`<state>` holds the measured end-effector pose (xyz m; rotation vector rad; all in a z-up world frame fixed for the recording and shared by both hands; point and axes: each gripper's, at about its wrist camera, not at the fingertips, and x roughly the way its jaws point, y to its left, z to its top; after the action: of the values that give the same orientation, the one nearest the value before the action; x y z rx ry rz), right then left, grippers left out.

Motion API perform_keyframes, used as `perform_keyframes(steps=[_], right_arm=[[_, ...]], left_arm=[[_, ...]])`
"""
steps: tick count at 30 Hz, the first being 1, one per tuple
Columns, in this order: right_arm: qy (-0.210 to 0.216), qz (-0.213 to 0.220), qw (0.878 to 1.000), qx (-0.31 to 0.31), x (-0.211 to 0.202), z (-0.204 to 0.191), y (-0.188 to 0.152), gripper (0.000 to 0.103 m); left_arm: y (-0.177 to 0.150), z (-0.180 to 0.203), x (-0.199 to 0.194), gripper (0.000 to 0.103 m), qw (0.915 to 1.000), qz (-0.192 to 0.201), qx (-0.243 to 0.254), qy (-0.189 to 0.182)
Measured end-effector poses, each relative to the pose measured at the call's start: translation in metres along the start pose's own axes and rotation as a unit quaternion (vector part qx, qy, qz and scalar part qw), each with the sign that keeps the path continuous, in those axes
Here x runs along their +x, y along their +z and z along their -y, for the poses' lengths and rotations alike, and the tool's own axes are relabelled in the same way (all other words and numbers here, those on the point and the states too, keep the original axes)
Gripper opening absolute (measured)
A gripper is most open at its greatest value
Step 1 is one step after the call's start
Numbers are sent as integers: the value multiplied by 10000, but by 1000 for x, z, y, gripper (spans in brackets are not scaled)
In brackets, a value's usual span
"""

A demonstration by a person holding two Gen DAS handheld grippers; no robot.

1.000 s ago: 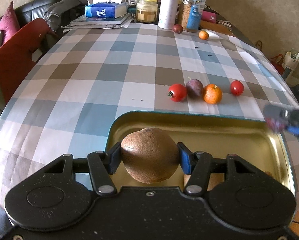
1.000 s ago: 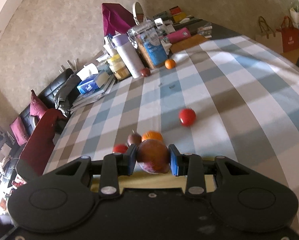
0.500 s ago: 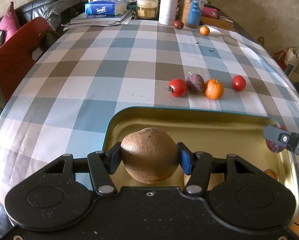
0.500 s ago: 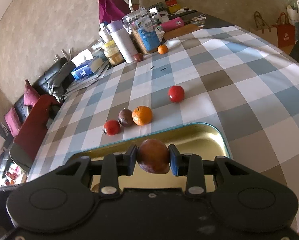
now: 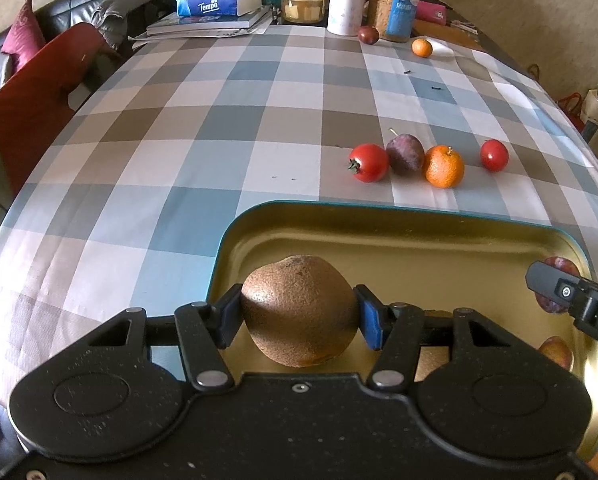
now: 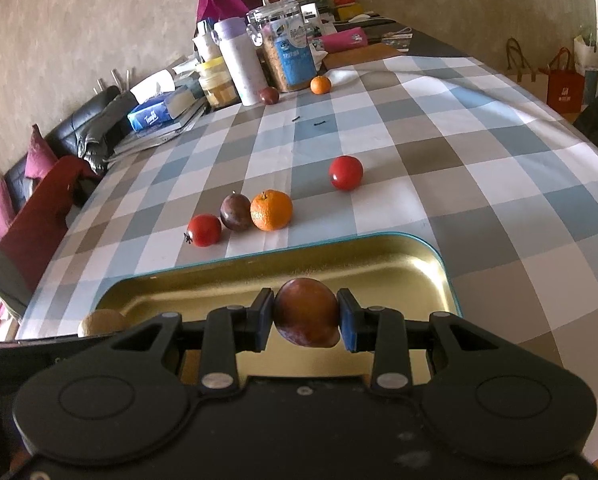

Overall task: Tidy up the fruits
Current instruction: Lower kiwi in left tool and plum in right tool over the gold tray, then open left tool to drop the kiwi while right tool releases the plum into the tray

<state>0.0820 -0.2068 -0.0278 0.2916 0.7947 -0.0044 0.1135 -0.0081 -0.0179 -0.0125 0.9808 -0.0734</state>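
**Golden tray receives two fruits**

Brown kiwi (image 5: 301, 316) sits clamped in the left hand-held gripper (image 5: 299, 318) above the tray (image 5: 419, 224); the right hand-held gripper (image 6: 305, 314), pinching a plum (image 6: 306, 312), has swung in over it from the bench (image 6: 479, 184); release seems next.

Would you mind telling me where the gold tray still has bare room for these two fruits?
The gold tray is bare along its far wall, nearest the row of tomato, plum and orange. Its near part is crowded: both grippers hover there, and another fruit lies in the near right corner.
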Motion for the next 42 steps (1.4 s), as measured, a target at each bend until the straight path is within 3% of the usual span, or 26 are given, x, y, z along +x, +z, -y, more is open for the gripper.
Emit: perform_keyframes(steps=[12,18,28,42], right_arm=[[16,4,10000,-70,0,-4,0,36],[98,-61,9999,-67,1,-4,1,36],[228,182,9995,-93,-7,-4,-1,36],[172,49,9998,-69,-7,-5,-7,36]], left_arm=[[0,3,-1,62,9999,48,94,36],[1,10,-13,62,9985,419,264,222],[-2,10,-8,62,9993,251,209,154],[-5,7,-11,62,9993,285,144,195]])
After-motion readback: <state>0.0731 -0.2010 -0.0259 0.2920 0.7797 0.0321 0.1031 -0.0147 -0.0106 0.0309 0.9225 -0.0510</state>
